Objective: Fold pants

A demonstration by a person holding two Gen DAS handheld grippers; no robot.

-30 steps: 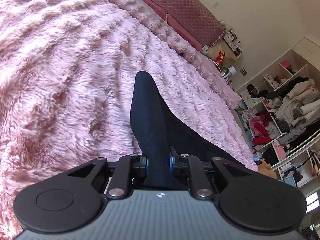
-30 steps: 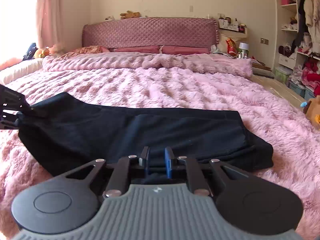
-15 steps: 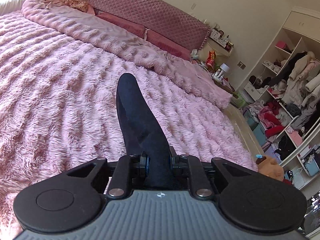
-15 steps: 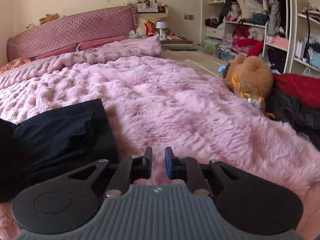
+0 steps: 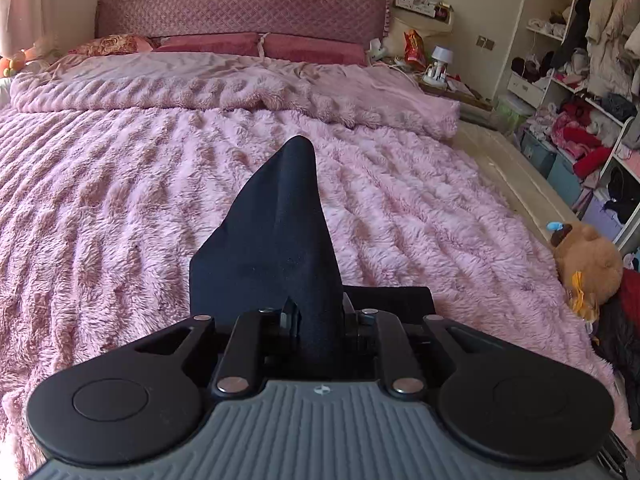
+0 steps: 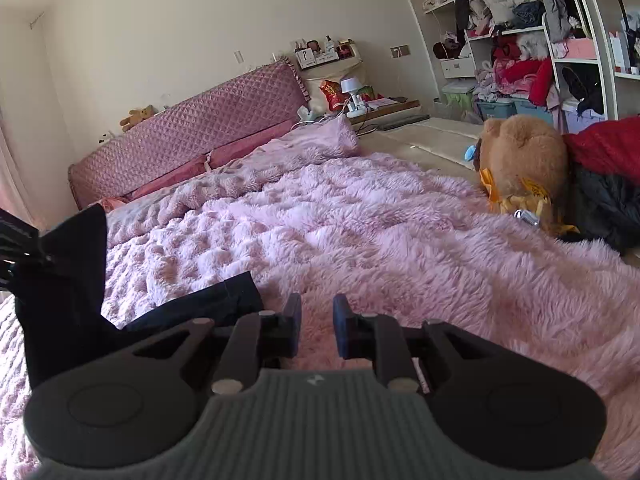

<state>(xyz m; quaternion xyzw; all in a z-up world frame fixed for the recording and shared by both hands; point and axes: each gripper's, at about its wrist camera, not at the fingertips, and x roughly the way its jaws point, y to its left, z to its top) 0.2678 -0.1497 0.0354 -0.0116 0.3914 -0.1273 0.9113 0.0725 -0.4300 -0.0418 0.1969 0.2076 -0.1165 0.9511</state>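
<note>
The left tool (image 5: 318, 320), clamped on the pants (image 5: 280, 240), has swung them up; the right tool (image 6: 316, 330), now clear, stands apart.

We see a bed under a fluffy pink blanket (image 5: 400, 208), with dark pants (image 6: 208, 304) and a brown teddy bear (image 6: 516, 160) lying on it

The left wrist camera sat low over the pink bed (image 5: 120, 208), looking straight up its length toward the quilted headboard (image 5: 240, 4), with the shelves (image 5: 580, 60) at its right edge. The right wrist camera rode close to the blanket, tilted and turned rightward toward the teddy bear (image 6: 520, 160). Both views shared the headboard, bear and shelves.
</note>
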